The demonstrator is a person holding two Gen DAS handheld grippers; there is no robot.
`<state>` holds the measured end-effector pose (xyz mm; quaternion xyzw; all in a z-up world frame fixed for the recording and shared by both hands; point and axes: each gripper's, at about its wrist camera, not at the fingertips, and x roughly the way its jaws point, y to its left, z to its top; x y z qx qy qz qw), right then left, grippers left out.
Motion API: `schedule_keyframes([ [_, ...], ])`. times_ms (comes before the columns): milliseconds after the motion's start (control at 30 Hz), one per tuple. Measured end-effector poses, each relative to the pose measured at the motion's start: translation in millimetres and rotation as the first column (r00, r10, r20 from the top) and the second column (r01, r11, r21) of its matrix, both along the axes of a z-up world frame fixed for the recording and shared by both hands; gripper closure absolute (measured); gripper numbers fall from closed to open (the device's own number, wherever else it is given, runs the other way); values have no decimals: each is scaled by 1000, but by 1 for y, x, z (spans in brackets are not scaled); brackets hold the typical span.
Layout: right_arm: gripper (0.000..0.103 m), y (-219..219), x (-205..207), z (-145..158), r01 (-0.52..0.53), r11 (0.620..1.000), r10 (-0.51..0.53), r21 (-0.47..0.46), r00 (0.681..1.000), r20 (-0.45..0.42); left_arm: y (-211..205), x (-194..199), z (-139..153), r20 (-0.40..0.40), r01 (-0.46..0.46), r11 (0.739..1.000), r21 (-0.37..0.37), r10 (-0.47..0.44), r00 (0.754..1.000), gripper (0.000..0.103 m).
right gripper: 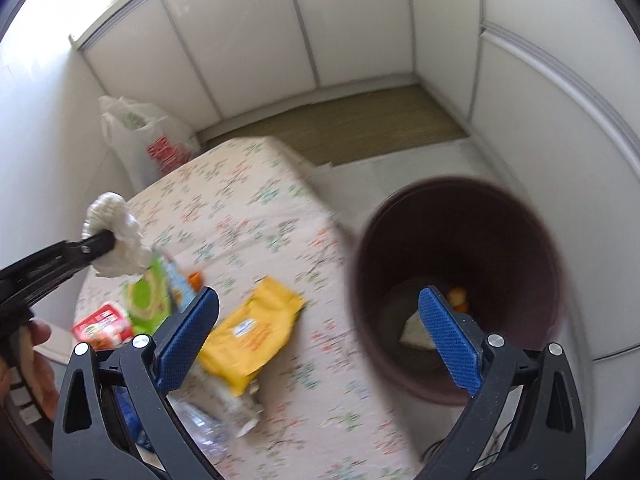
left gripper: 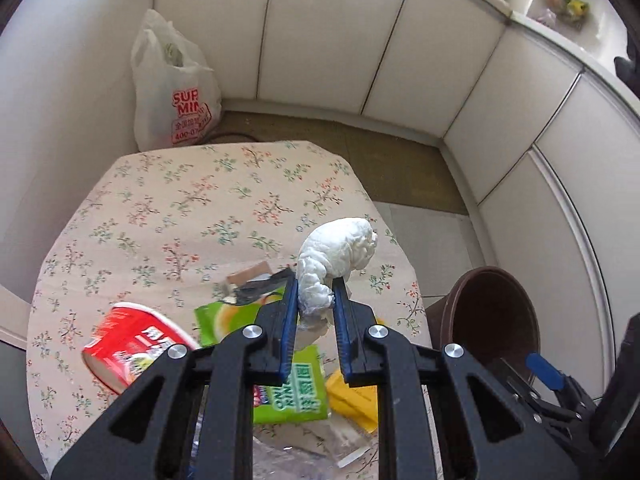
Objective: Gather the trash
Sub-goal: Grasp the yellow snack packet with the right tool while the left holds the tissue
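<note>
Left gripper pinches the crumpled tissue above the table — right gripper spread wide (nothing between), bin nearby.

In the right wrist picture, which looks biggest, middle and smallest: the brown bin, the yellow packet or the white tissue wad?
1. Round brown plastic bin
2. Flat yellow snack packet
3. Crumpled white tissue wad, though not by much, and it is held up off the table, so unsure.

Black gripper frames, blue ribbed pads, silver screws

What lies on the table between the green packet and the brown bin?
The yellow packet lies between the green packet and the brown bin, clearest in the right wrist view.
</note>
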<state>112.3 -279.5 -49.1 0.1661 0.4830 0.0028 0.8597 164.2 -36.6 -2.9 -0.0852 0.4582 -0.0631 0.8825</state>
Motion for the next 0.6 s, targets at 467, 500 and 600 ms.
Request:
schedule_keyframes([
  [467, 28, 30, -4, -83, 229, 928, -173, 294, 963, -205, 145, -111, 13, 176, -149, 987, -58, 157, 972, 86],
  [500, 29, 28, -3, -86, 242, 922, -183, 302, 960, -209, 151, -115, 12, 185, -162, 985, -59, 171, 968, 86],
  [600, 29, 23, -2, -91, 269, 904, -202, 331, 953, -224, 166, -120, 9, 179, -166, 983, -78, 178, 968, 86],
])
